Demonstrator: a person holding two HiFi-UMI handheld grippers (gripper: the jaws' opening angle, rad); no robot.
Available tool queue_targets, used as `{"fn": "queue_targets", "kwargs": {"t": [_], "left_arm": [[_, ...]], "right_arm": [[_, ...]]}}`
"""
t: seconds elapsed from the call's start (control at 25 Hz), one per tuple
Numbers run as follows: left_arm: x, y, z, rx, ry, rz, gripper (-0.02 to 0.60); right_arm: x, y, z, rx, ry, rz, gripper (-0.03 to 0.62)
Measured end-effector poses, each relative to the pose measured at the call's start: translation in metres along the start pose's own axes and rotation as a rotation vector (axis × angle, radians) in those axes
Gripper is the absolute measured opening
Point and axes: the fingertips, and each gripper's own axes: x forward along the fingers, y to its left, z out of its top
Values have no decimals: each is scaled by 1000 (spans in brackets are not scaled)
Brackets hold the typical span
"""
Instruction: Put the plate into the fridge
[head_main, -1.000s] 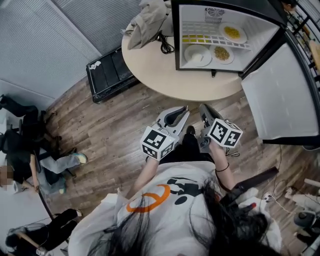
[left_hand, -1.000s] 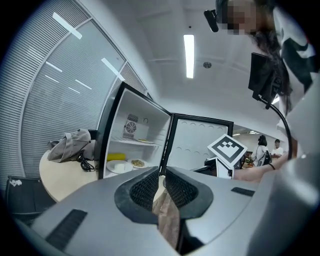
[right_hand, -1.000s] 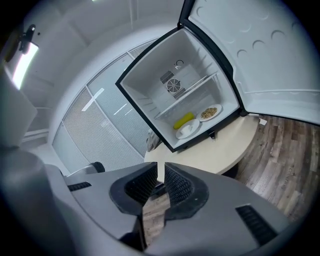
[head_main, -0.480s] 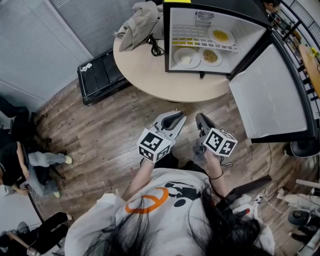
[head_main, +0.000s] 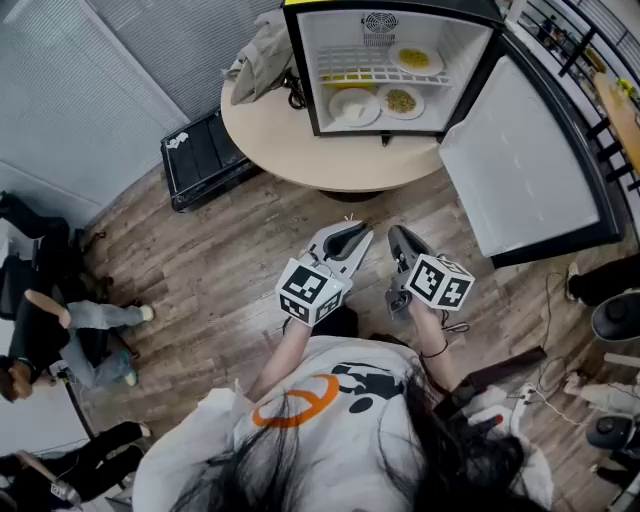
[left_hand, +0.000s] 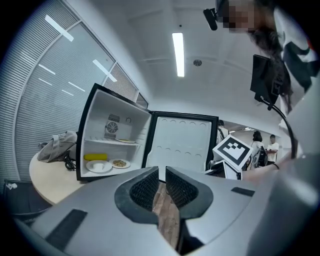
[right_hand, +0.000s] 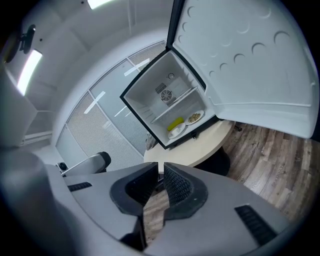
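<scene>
The small fridge (head_main: 390, 65) stands open on the round table (head_main: 330, 150). On its floor are a white plate (head_main: 353, 105) with a small white thing on it and a plate of food (head_main: 400, 100). Another plate of food (head_main: 413, 58) rests on the wire shelf. In the left gripper view the white plate (left_hand: 98, 166) lies far ahead. My left gripper (head_main: 350, 232) and right gripper (head_main: 397, 235) hang low over the wood floor, well short of the table. Both are shut and hold nothing, as seen at the left gripper (left_hand: 161, 172) and the right gripper (right_hand: 161, 170).
The fridge door (head_main: 530, 160) swings wide open to the right. A yellow item (head_main: 345, 78) lies at the fridge's back. A grey cloth (head_main: 262, 50) and cable sit on the table's left. A black case (head_main: 205, 150) lies on the floor; seated people (head_main: 60, 330) are far left.
The head view has swung, so the fridge and table now sit further left in the picture. Both grippers stay low, side by side, shut and empty.
</scene>
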Motion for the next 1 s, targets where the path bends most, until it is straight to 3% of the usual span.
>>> {"fn": "queue_targets", "kwargs": {"t": [0.48, 1.0], "left_arm": [[-12, -78, -18, 6, 20, 61, 51], [-46, -131, -40, -12, 28, 142, 51]], "right_arm": [[-63, -15, -19, 8, 37, 78, 44], [-105, -10, -50, -35, 100, 140, 44]]}}
